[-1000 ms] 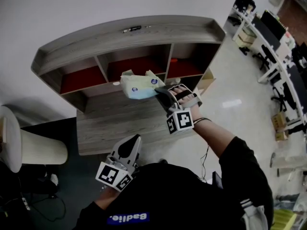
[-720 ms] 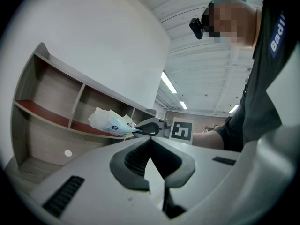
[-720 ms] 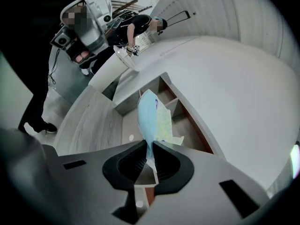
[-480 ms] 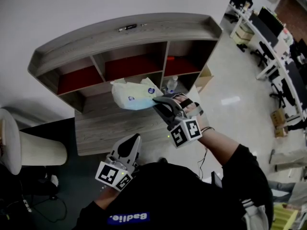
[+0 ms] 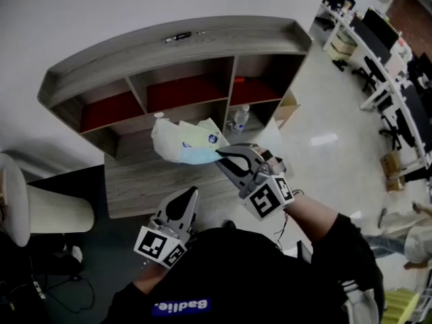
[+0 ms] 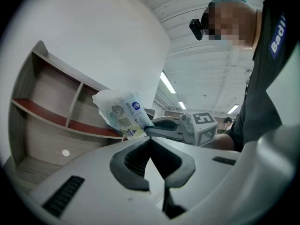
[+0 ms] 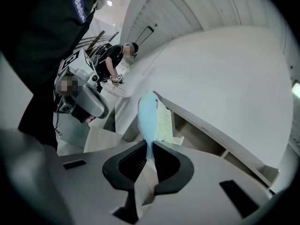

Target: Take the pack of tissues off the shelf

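Observation:
The pack of tissues (image 5: 185, 141), pale with a light blue edge and a blue logo, hangs in the air in front of the wooden shelf unit (image 5: 169, 52), clear of its compartments. My right gripper (image 5: 219, 155) is shut on the pack's blue end (image 7: 147, 121), the jaws pinching the wrapper. In the left gripper view the pack (image 6: 123, 114) shows ahead with the right gripper (image 6: 149, 132) behind it. My left gripper (image 5: 190, 196) stays low near the person's body, jaws together with nothing between them (image 6: 151, 141).
The shelf has red-backed compartments (image 5: 185, 90) above a wooden desk surface (image 5: 155, 174). A clear bottle (image 5: 241, 117) stands at the shelf's right end. A round white lamp-like thing (image 5: 40, 211) sits at the left. Office desks and chairs (image 5: 378, 52) stand at the far right.
My right gripper has pulled back from the shelf toward the person and rolled, carrying the tissue pack out and to the left. The bottle behind is now uncovered. The left gripper has not moved.

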